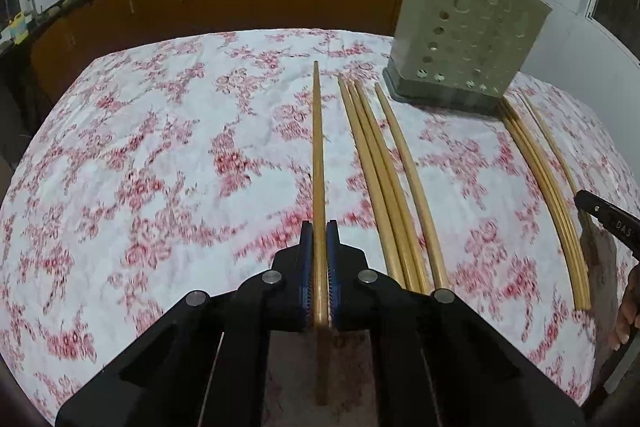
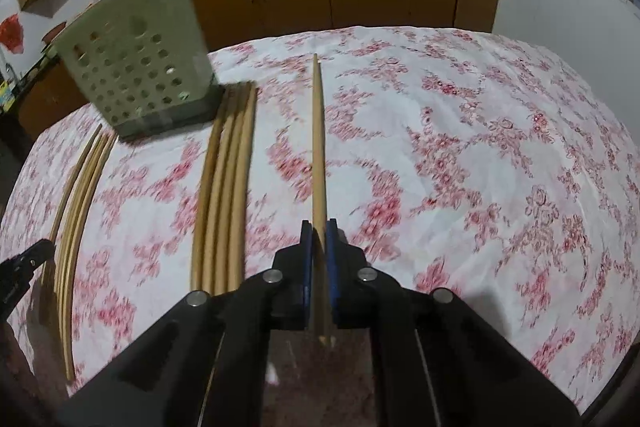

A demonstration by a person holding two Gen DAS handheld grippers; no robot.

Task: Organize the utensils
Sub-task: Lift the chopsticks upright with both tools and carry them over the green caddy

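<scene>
The left gripper (image 1: 319,231) is clenched on a single long pale wooden chopstick (image 1: 318,147) that runs away from it over the white tablecloth with red floral print (image 1: 160,147), with more loose wooden chopsticks (image 1: 384,179) lying in a row just to its right. The right gripper (image 2: 319,229) is clamped on what looks like two chopsticks held together (image 2: 318,147), though that cannot be told for certain. The grey-green perforated plastic utensil holder (image 1: 464,35) stands upright at the far side of the table, between the two grippers.
</scene>
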